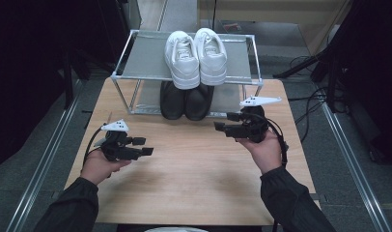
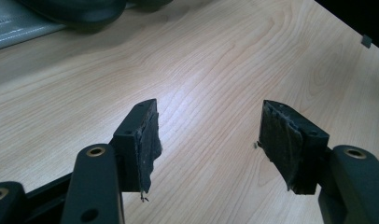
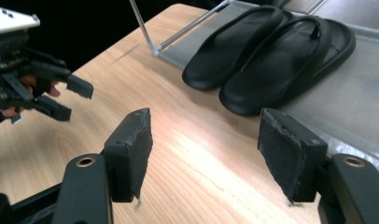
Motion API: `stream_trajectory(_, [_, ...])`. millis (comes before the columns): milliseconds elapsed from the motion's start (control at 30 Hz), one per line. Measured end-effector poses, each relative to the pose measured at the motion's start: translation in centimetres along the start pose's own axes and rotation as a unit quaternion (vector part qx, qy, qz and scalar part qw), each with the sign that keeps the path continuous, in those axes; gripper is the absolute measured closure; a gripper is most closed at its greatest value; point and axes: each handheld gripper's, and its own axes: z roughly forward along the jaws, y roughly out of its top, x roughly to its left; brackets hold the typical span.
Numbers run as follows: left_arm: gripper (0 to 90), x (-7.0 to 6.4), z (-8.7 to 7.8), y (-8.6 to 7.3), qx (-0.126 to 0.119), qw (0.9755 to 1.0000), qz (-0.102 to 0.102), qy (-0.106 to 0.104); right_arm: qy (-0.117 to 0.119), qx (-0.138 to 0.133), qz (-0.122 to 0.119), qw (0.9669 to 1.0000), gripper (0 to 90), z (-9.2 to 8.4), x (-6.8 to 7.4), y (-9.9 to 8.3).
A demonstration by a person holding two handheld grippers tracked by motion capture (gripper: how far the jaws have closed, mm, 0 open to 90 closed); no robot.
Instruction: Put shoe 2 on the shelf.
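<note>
A two-tier metal shoe rack [image 1: 136, 63] stands at the far edge of the wooden table [image 1: 194, 169]. A pair of white sneakers [image 1: 196, 57] sits on its top shelf. A pair of black slippers [image 1: 185, 100] [image 3: 271, 56] lies on its lower shelf. My left gripper [image 1: 145, 146] [image 2: 208, 140] hovers open over the left of the table, holding nothing. My right gripper [image 1: 222, 123] [image 3: 204, 149] is open and empty, just right of the slippers and pointing left. The left gripper [image 3: 73, 98] also appears in the right gripper view, at the left.
Metal rails [image 1: 39, 164] run along the floor on both sides of the table. Cables [image 1: 310, 101] lie on the floor at the right. Dark equipment stands at the left and right edges.
</note>
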Motion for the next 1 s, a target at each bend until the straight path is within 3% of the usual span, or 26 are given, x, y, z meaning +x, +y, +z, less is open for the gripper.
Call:
stream_trajectory(333, [38.4, -0.1, 0.0, 0.0, 0.001, 1.0, 0.002, -0.001, 0.024, 0.01, 0.011, 0.9996, 35.5, 0.7, -0.4, -2.9])
stream_trajectory(733, [38.1, -0.5, 0.2, 0.1, 0.002, 0.9999, 0.013, -0.004, 0.01, 0.018, 0.005, 0.9998, 35.4, 1.5, -0.7, -5.5])
stream_trajectory(800, [37.9, -0.6, 0.2, 0.1, 0.004, 0.9999, 0.013, -0.006, 0.021, 0.024, 0.01, 0.9994, 35.5, 1.7, -0.9, -5.8])
stream_trajectory(1000, [36.9, -1.2, 0.4, 0.4, -0.003, 0.9995, 0.014, -0.029, 0.024, 0.042, 0.019, 0.9986, 33.9, 2.8, -1.1, -6.7])
